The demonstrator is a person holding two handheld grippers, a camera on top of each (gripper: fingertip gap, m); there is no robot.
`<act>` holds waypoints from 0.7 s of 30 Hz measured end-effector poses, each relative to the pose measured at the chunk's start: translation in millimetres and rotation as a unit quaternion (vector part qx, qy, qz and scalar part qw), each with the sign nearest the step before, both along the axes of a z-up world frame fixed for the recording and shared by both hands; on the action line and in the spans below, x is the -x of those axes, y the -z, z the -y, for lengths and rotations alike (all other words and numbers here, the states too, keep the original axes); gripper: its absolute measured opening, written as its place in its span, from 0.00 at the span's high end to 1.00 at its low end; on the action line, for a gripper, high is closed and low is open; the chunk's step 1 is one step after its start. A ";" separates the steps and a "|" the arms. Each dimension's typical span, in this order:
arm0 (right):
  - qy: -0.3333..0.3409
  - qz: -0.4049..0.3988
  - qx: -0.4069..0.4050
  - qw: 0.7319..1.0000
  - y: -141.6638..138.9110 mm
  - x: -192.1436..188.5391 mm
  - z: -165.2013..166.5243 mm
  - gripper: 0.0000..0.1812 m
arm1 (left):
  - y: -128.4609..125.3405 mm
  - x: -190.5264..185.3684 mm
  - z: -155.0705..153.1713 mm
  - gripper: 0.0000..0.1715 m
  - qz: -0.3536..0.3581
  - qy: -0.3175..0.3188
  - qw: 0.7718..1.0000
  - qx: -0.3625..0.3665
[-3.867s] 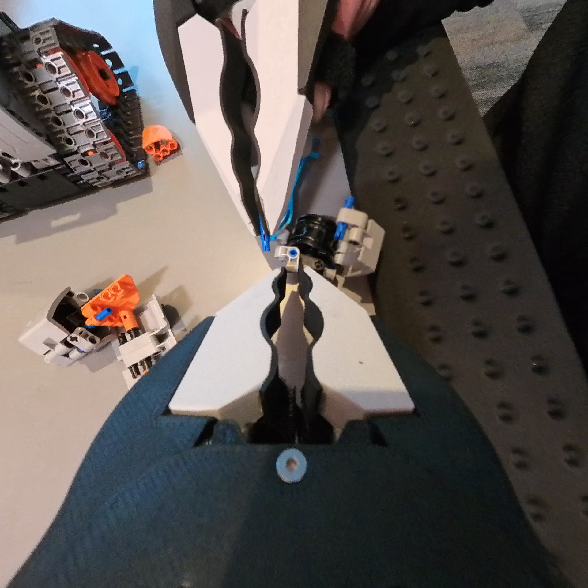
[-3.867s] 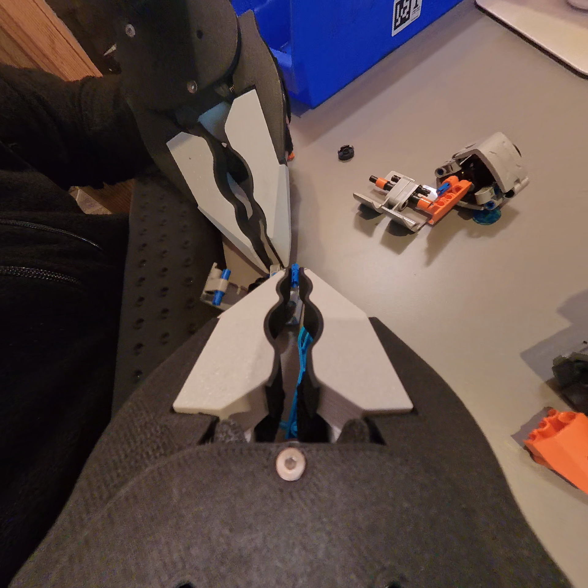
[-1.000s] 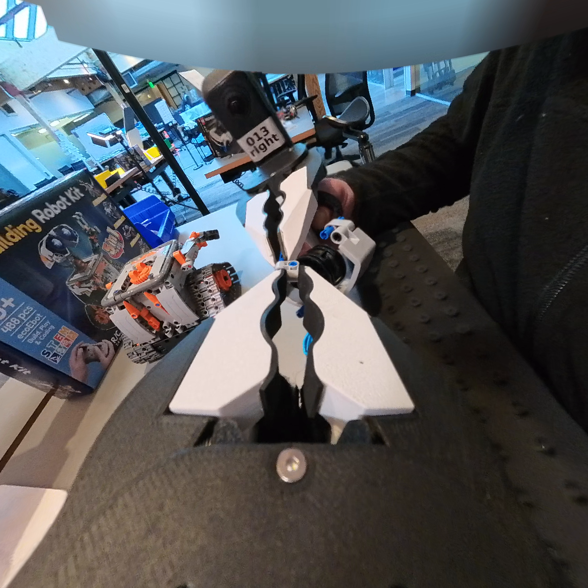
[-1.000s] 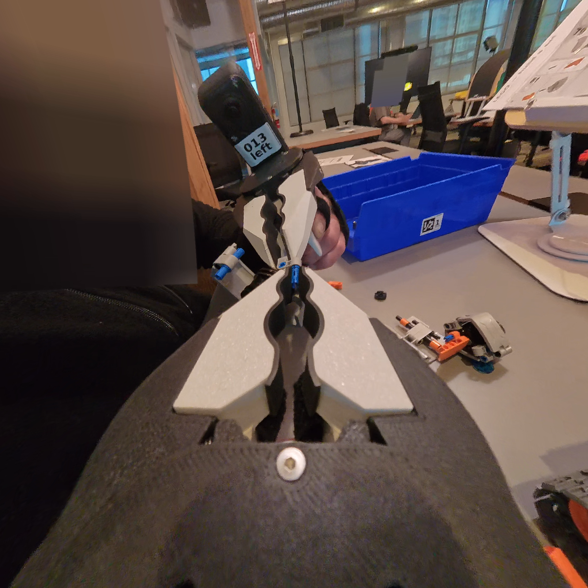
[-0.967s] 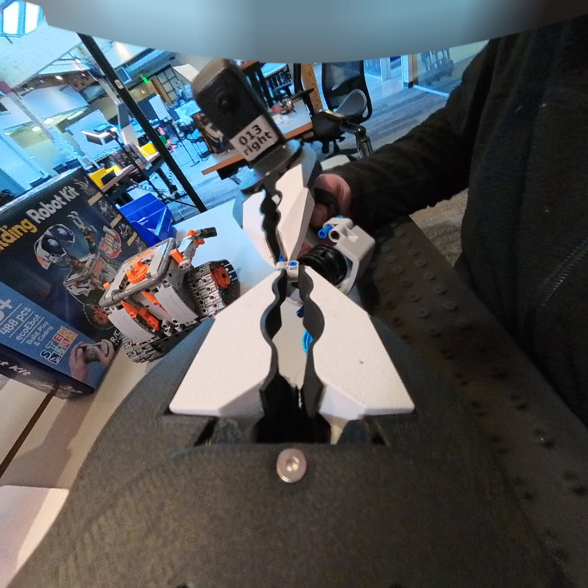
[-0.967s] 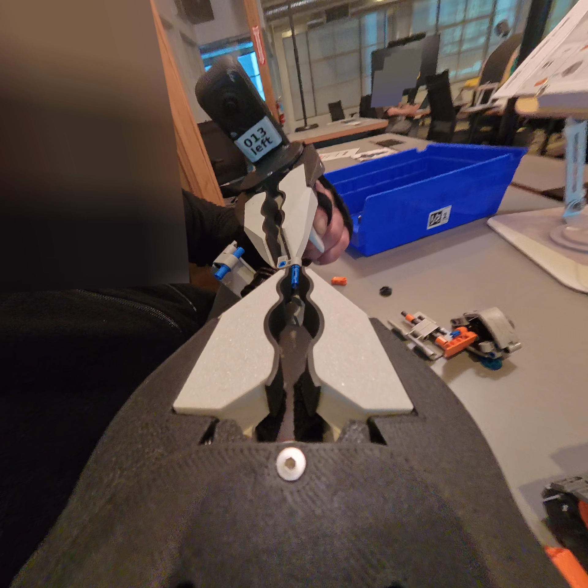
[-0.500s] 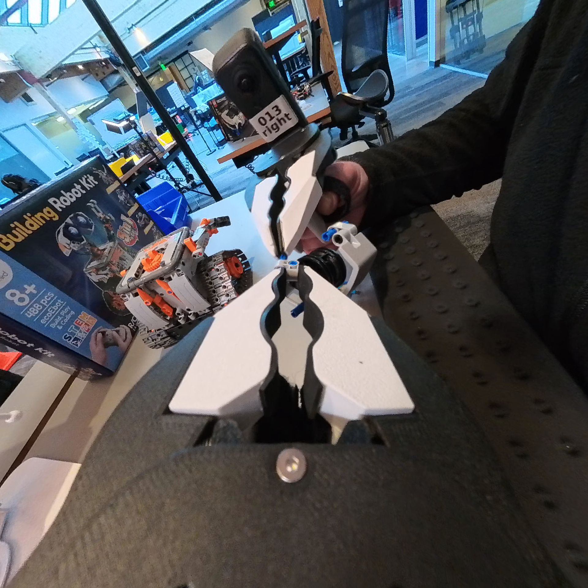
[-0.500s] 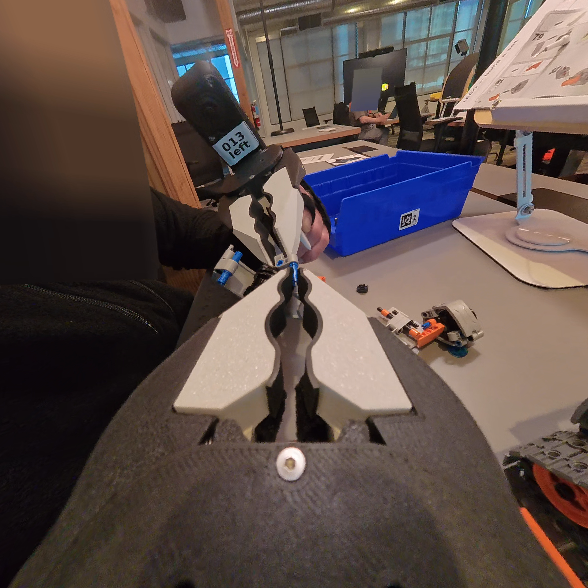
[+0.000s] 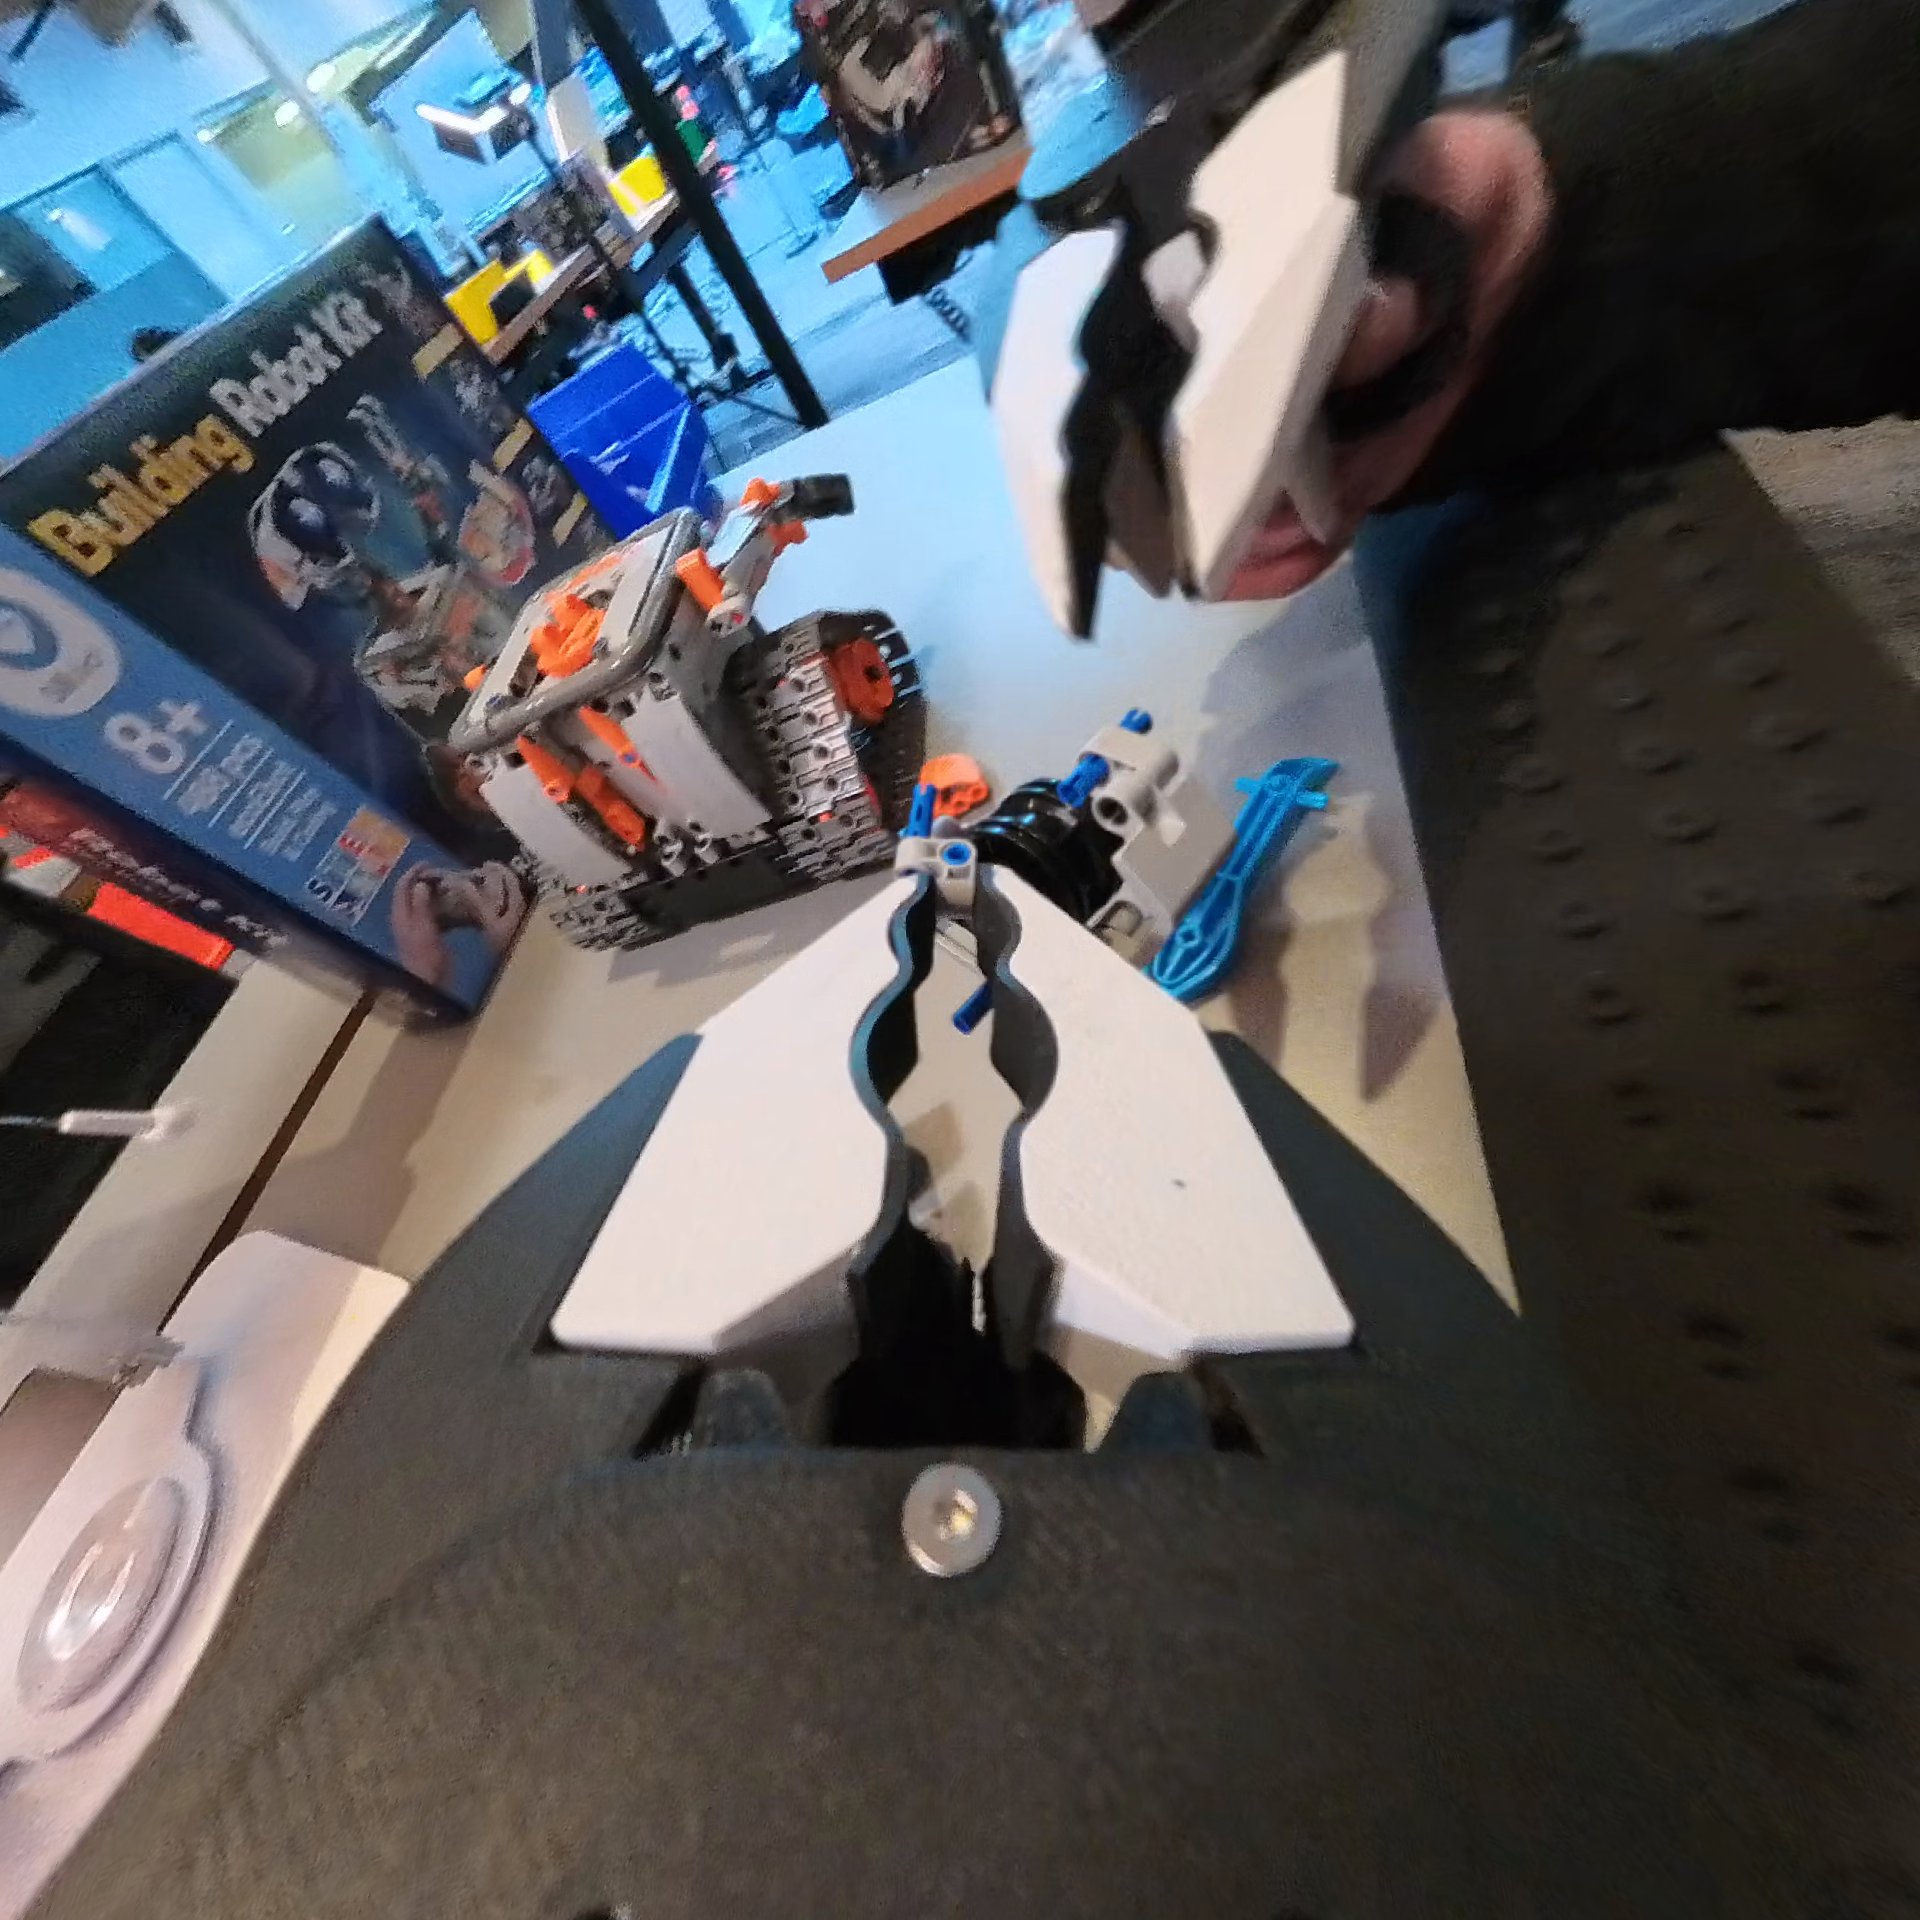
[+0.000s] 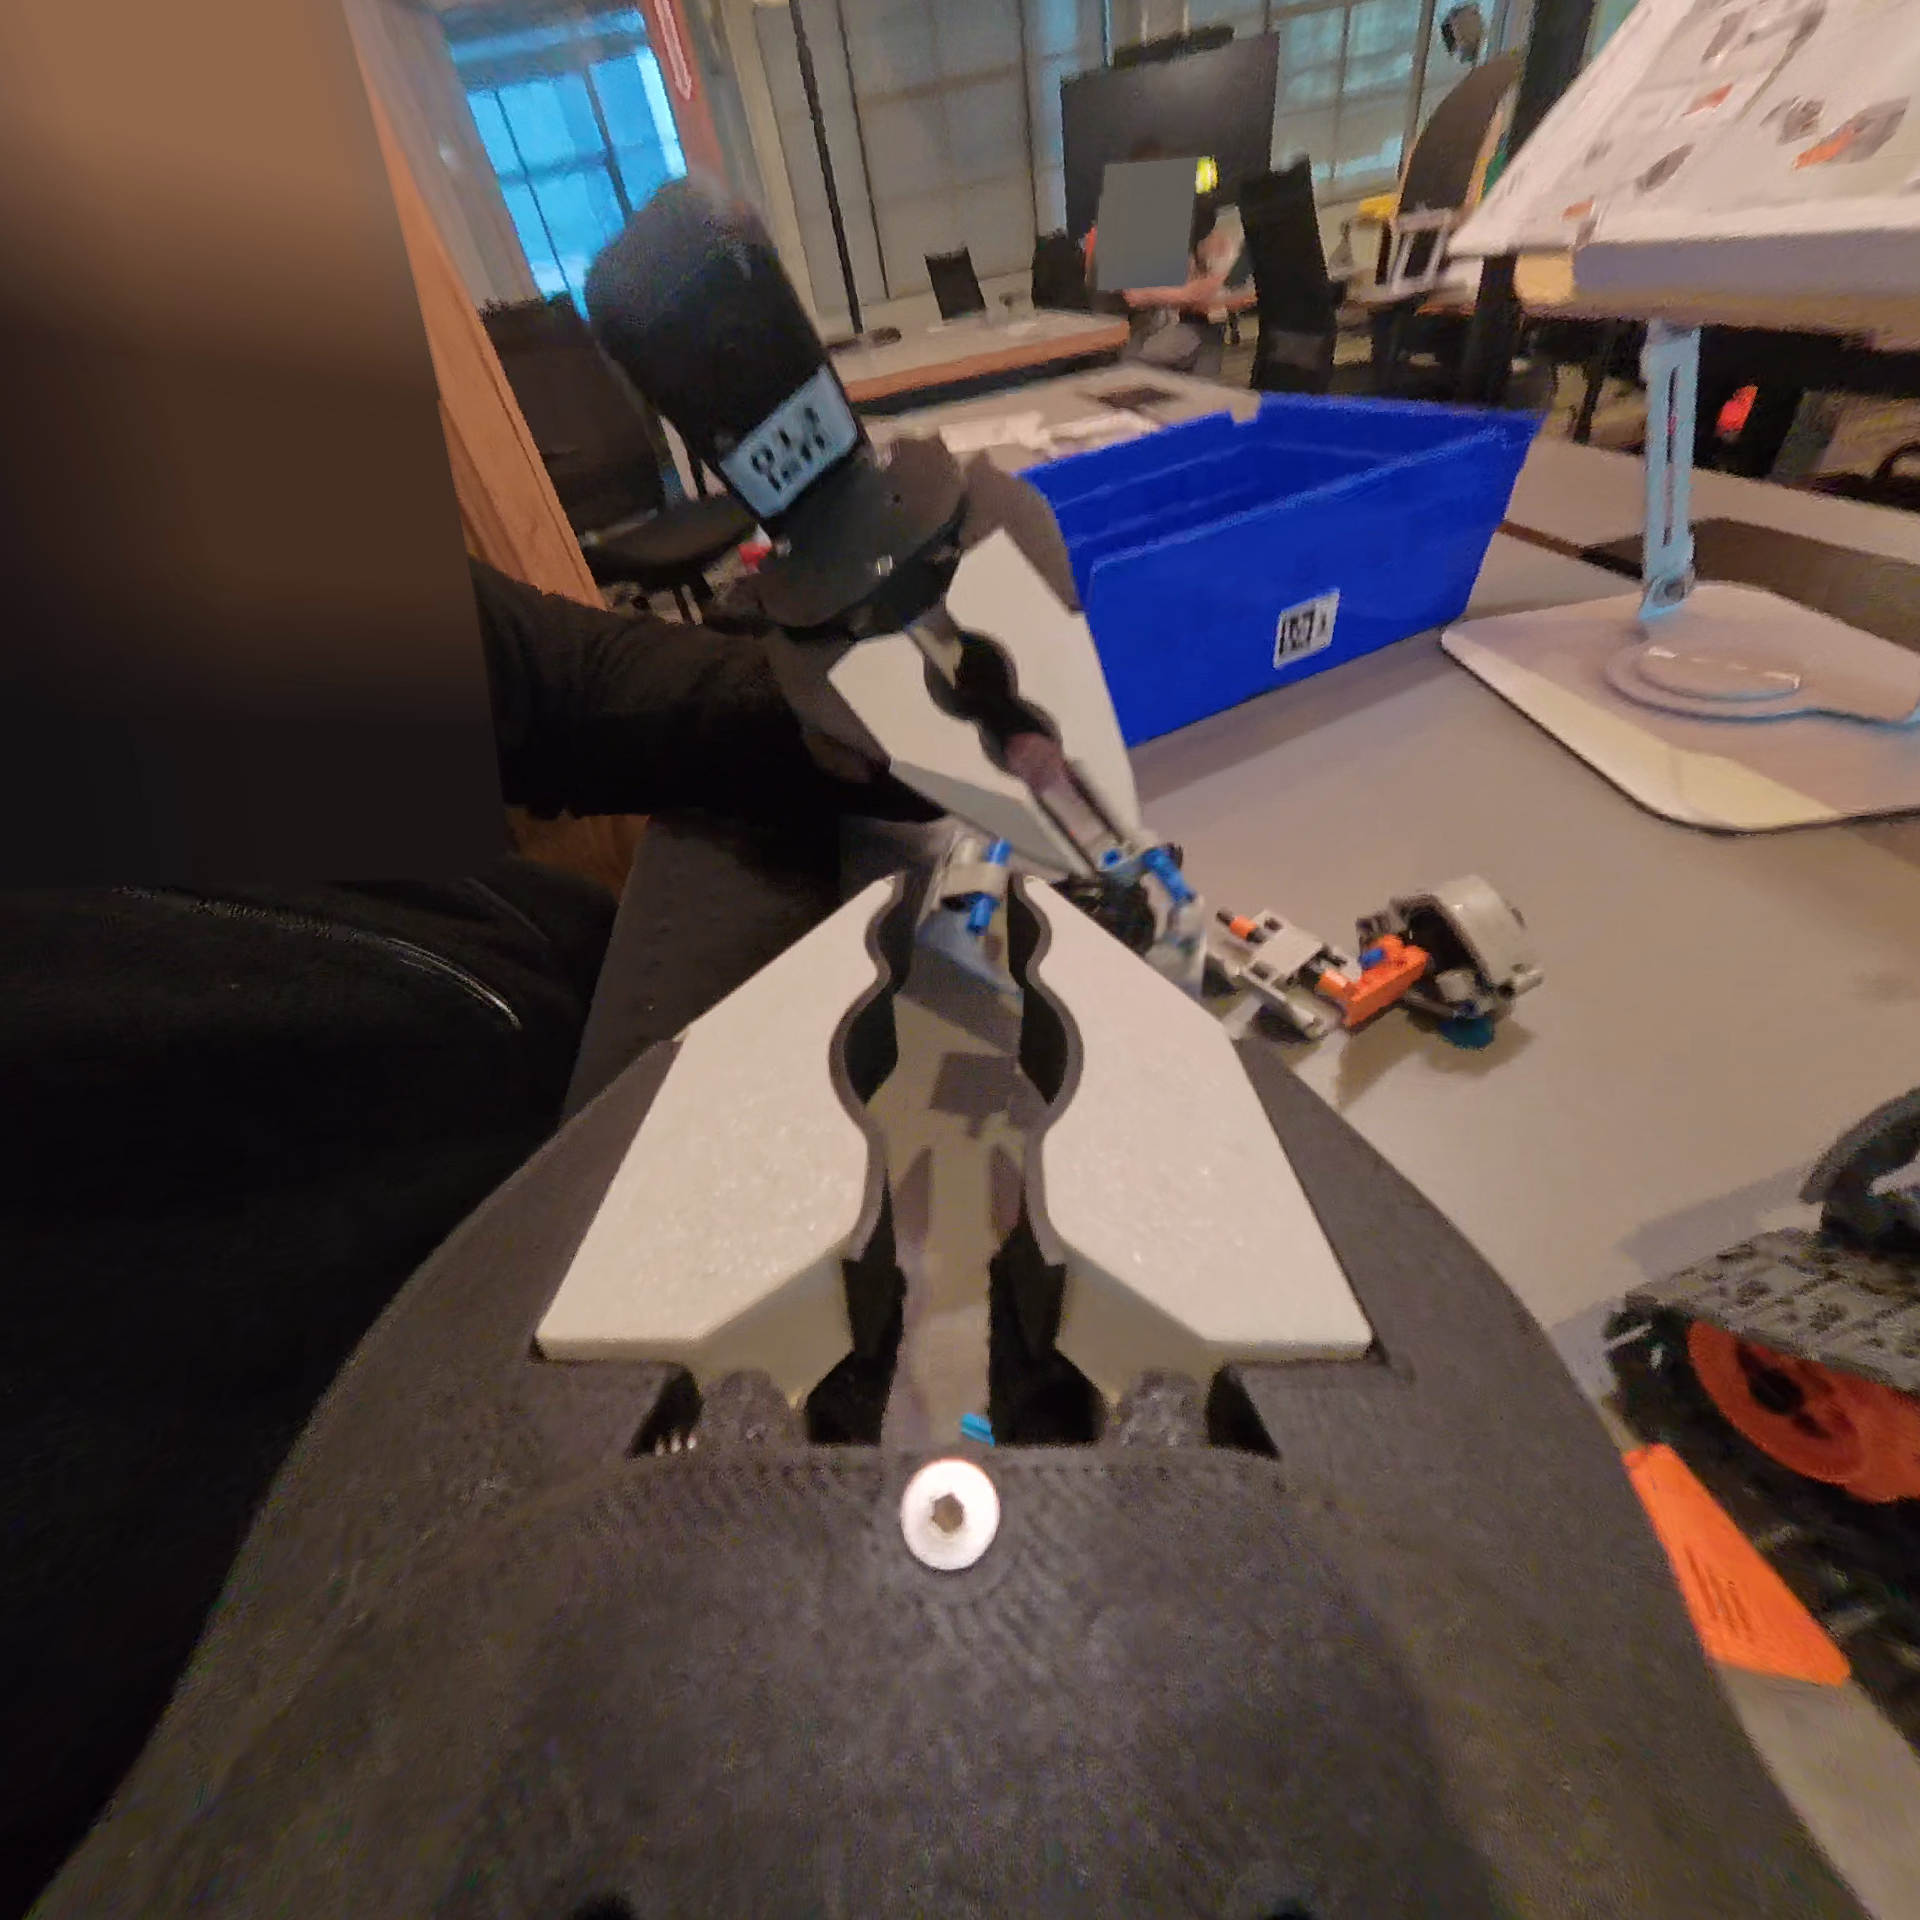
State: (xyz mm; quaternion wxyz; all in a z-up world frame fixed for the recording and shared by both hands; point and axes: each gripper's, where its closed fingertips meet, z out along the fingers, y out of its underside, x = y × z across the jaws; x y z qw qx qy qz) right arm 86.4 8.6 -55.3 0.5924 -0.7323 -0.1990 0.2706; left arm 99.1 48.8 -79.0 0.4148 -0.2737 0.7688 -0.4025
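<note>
The grey desk (image 10: 1455,831) carries a kit box (image 9: 239,582), a blue bin (image 10: 1299,561) and a tracked robot (image 9: 675,748). The left gripper (image 9: 940,896) is almost closed and pinches only the small grey connector (image 9: 938,857) at the end of a grey-and-black assembly (image 9: 1091,831), low over the desk. I cannot tell if the assembly rests there. The hold looks thin, so a steady wrist seems wise. The right gripper (image 10: 951,899) stands apart, moderately open and empty. Only the left view shows the blue tool (image 9: 1236,883) lying beside the assembly. Only the right view shows the grey-orange part (image 10: 1382,961).
</note>
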 end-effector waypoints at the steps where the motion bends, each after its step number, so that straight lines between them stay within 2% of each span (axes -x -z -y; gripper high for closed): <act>1: 0.008 0.011 0.016 1.000 7.9 2.1 -2.1 0.92 | -0.3 -1.5 -1.3 0.97 0.004 -0.007 1.000 -0.002; 7: 0.033 0.010 0.041 0.999 18.9 3.8 -9.3 1.00 | 0.8 -3.7 -1.5 0.97 0.022 -0.025 0.999 -0.037; 9: 0.047 0.018 0.033 0.998 18.3 1.6 -9.9 1.00 | 1.0 -3.7 -2.6 0.97 0.022 -0.028 0.999 -0.039; 10: 0.060 0.020 0.028 0.998 16.9 -1.9 -10.5 0.95 | 0.1 -3.2 -2.2 0.97 0.025 -0.028 0.998 -0.040; 12: 0.073 0.015 0.031 0.997 17.6 -6.7 -10.8 0.93 | -1.4 -4.0 -3.0 0.97 0.028 -0.034 0.998 -0.041; 21: 0.052 0.012 0.040 0.998 20.3 3.8 -14.6 0.99 | -0.1 -6.0 -3.1 0.97 0.029 -0.043 0.997 -0.049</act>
